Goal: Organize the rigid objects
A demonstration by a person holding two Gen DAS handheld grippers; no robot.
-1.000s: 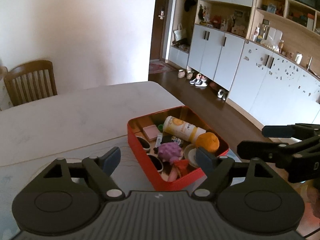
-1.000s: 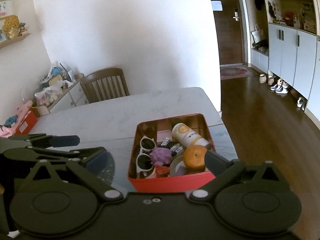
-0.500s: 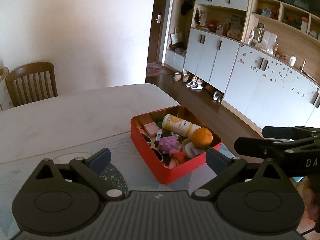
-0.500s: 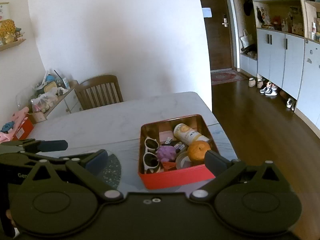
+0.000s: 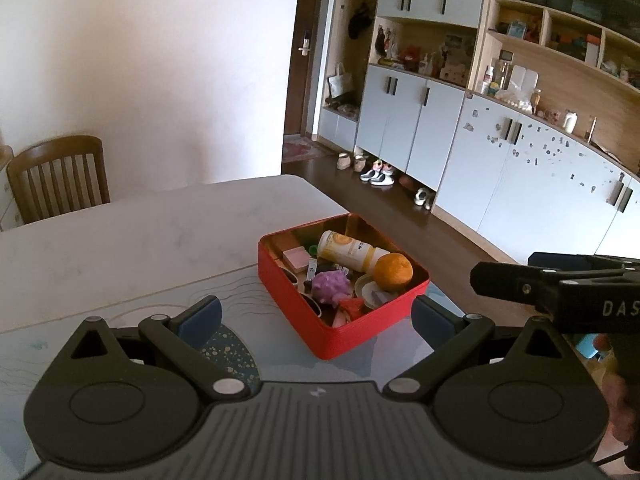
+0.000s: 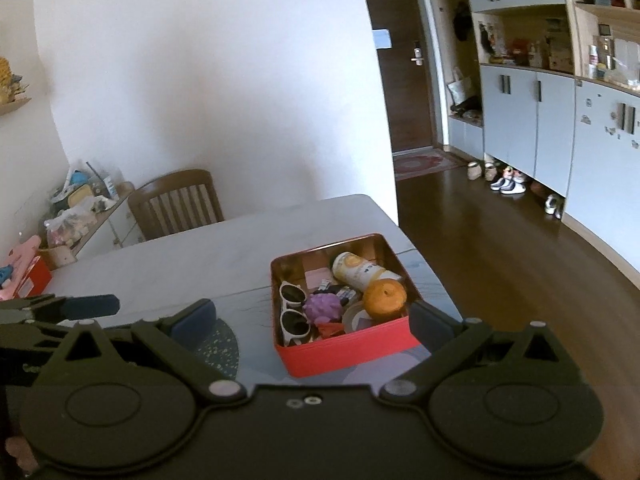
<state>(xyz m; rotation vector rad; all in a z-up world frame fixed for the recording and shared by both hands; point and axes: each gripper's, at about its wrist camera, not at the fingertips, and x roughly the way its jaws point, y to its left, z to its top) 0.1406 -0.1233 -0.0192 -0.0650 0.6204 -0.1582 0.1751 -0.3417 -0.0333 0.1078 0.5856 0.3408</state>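
Note:
A red tin box (image 5: 362, 338) (image 6: 344, 354) sits on the table near its right edge. Inside lie an orange (image 5: 394, 272) (image 6: 385, 299), a white and yellow bottle (image 5: 348, 249) (image 6: 360, 271), a purple spiky ball (image 5: 332, 286) (image 6: 323, 308), white sunglasses (image 6: 292, 310), a pink block (image 5: 297, 259) and other small items. My left gripper (image 5: 316, 316) is open and empty, held back above the table short of the box. My right gripper (image 6: 314, 318) is open and empty, also short of the box. Each gripper shows at the edge of the other's view.
The table (image 5: 132, 232) has a pale top with a patterned mat (image 5: 228, 346) near me. A wooden chair (image 5: 60, 176) (image 6: 176, 202) stands at the far side. Cabinets (image 5: 512, 160) line the right wall, with shoes (image 5: 376, 174) on the floor. A cluttered sideboard (image 6: 80, 212) is at far left.
Both grippers have pulled back and risen away from the red box, which now looks smaller and farther. The left gripper's fingers have opened wider. Nothing in the box has moved.

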